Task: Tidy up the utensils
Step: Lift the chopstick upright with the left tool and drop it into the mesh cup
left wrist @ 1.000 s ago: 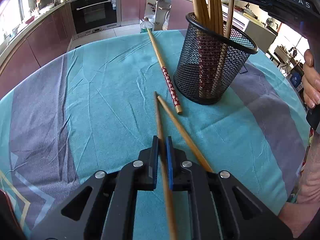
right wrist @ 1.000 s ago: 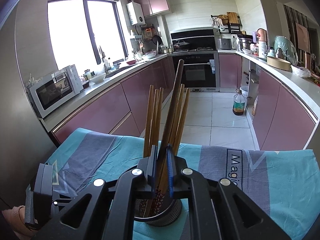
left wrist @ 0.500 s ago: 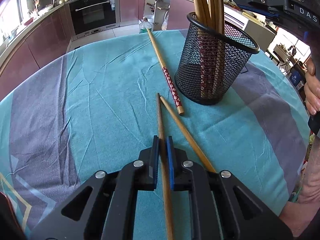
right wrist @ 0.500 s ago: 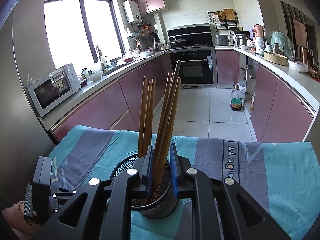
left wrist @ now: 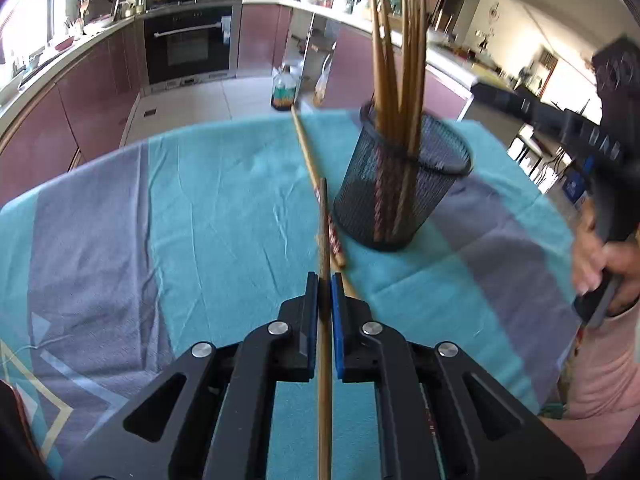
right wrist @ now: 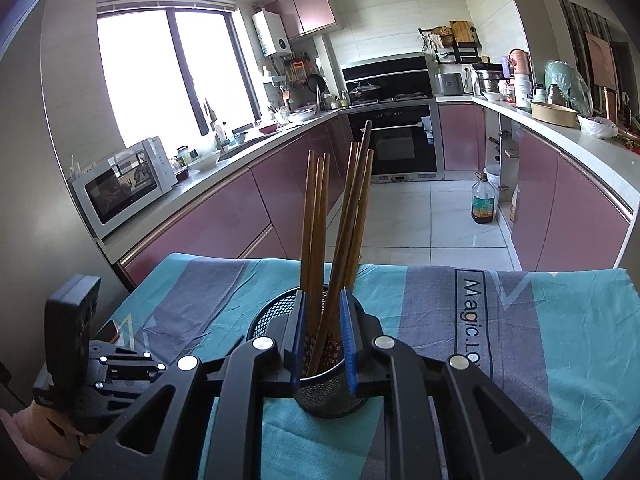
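Observation:
My left gripper (left wrist: 324, 280) is shut on a plain wooden chopstick (left wrist: 323, 232) and holds it above the teal cloth, tip pointing away. Under it on the cloth lie a chopstick with a red patterned end (left wrist: 306, 152) and a second plain one (left wrist: 352, 289), mostly hidden by my finger. To the right stands a black mesh cup (left wrist: 400, 184) with several chopsticks (left wrist: 396, 60) upright in it. In the right wrist view my right gripper (right wrist: 323, 296) is open just before that cup (right wrist: 276, 312). The chopsticks (right wrist: 320, 208) stand loose beyond its parted jaws.
The table cloth (left wrist: 200, 200) has teal and grey stripes and drops off at the far edge toward the kitchen floor. An oil bottle (left wrist: 285, 92) stands on the floor beyond. The hand (left wrist: 600, 260) carrying my right gripper is at the table's right side.
My left gripper has risen with the plain chopstick, lifting it off the cloth. My right gripper's jaws have parted, left the dark chopstick in the cup and drawn back.

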`<state>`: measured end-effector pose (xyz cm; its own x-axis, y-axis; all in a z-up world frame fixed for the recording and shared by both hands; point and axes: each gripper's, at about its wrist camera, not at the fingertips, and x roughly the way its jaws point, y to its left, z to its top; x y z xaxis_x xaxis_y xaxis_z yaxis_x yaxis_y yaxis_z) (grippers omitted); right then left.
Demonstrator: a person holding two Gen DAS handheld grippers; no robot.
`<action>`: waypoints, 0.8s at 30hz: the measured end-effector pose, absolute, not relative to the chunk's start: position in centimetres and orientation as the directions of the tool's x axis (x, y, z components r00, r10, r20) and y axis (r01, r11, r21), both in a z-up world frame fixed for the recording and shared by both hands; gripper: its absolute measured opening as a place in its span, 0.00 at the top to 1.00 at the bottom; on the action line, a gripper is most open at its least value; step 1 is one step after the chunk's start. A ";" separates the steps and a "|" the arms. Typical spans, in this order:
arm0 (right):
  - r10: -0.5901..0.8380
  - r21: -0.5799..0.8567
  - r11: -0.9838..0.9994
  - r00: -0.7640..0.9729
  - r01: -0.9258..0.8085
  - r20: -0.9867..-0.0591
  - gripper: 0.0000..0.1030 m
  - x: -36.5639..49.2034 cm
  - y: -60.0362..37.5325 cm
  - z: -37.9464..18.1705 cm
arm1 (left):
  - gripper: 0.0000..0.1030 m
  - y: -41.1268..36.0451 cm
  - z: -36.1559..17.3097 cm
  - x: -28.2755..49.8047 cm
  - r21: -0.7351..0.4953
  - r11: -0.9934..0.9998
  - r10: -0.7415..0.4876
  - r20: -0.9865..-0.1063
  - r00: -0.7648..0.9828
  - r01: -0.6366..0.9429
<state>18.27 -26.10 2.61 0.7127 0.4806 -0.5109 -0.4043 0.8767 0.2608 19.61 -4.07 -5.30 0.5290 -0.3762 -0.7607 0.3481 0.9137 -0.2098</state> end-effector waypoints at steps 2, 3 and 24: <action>0.489 0.266 0.872 0.711 -0.411 -0.506 0.85 17.8 -26.1 2.6 | 0.93 -3.6 -3.6 19.4 -0.234 0.904 -0.406 -0.729 0.551 0.357; 0.493 0.270 0.870 0.709 -0.413 -0.504 0.85 17.6 -26.1 2.6 | 0.93 -3.3 -2.6 19.2 -0.246 0.899 -0.421 -0.709 0.566 0.361; 0.591 0.372 0.802 0.523 -0.468 -0.615 0.85 14.8 -23.7 -4.3 | 0.93 -4.2 13.9 19.6 -0.284 0.830 -0.557 -0.371 0.743 0.480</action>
